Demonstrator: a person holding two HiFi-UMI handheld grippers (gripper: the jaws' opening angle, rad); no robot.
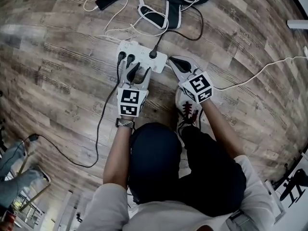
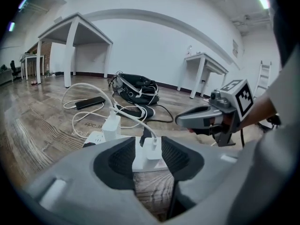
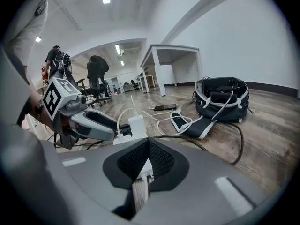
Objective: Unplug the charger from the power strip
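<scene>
The charger (image 2: 152,150) stands plugged into the power strip (image 1: 137,49), which lies on the wooden floor. It sits between the fingers (image 2: 119,158) of your left gripper (image 1: 137,73), and they are spread apart with a gap on either side, so nothing is grasped yet. Settle them low on the charger's flat sides and close squarely. Keep the pads off the black plug (image 2: 147,136) just behind it and off the white cable (image 2: 133,123) that runs from its top. A second white charger (image 2: 111,125) stands further along the strip, so make sure you take the near one. Your right gripper (image 1: 172,60) has its fingers drawn together on nothing, with the tips at the strip's right end; whether they touch it cannot be told. The strip looks light and would probably lift with the charger, so pin that end down first, then pull straight out along the prongs without rocking.
</scene>
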